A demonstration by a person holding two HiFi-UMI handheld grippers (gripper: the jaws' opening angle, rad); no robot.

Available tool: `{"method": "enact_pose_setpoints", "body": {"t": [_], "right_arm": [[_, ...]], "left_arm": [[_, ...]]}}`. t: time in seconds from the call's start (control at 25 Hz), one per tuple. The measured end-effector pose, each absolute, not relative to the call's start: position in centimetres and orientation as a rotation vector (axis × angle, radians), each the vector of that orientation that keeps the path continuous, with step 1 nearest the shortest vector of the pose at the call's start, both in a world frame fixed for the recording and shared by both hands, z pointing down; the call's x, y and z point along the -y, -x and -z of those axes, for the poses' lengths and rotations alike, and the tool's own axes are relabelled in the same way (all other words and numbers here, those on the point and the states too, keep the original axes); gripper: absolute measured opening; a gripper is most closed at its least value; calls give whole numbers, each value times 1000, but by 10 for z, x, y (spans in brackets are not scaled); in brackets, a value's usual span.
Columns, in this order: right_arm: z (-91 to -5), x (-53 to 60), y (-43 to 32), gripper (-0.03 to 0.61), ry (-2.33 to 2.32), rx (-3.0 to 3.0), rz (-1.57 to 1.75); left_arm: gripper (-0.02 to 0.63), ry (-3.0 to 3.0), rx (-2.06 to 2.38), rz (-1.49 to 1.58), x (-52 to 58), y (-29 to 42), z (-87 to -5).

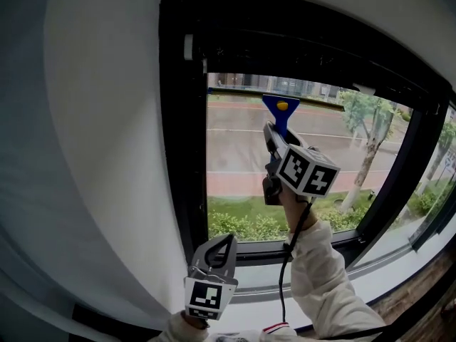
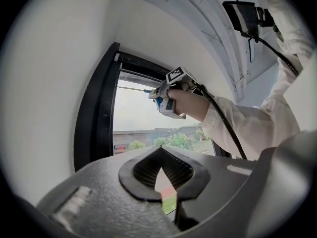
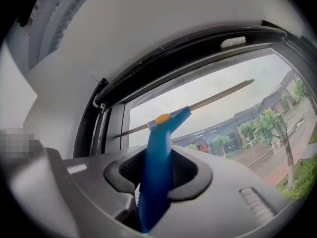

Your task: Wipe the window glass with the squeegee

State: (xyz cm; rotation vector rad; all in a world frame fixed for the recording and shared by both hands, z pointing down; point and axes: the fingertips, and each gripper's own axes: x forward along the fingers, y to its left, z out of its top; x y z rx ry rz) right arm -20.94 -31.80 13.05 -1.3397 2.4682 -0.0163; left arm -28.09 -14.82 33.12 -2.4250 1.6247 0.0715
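**Window.** The window glass sits in a black frame set into a white wall. A street and trees show through the pane.

**Squeegee.** The squeegee is at the top of the pane. Its long thin blade lies across the glass just below the upper frame, and its blue handle points back toward the person. In the right gripper view the blade's left end is near the left side of the frame. Whether the blade is pressed fully onto the glass cannot be confirmed.

**Right gripper.** The right gripper is clenched on the blue handle, which stands between its pads and rises above them.

**Left gripper.** The left gripper hangs low, well apart from the glass. Its jaws are drawn together with nothing in them.

**Cable.** A black cable hangs from the right gripper along the sleeve.

**Assessment.** The step in hand appears to be the start of a downward stroke from the top edge.
- Seat the whole blade against the glass before pulling.
- Keep the blade level.
- Draw straight down with steady pressure.
- Do not let the handle twist in the pads.
- Keep the cable off the pane.
- Keep the left gripper clear of the stroke.
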Motion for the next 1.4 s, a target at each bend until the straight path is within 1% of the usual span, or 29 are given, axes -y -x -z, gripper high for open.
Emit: {"method": "enact_pose_setpoints", "body": {"t": [0.84,1.4], "right_arm": [[-191,331,212,126,1341,-2534,98],[-234,332,211,126,1373,-2590,78]], "left_arm": [[0,2473,-1638,-6,158,275,-355],[0,2519,-1620,42,166,266,-371]]}}
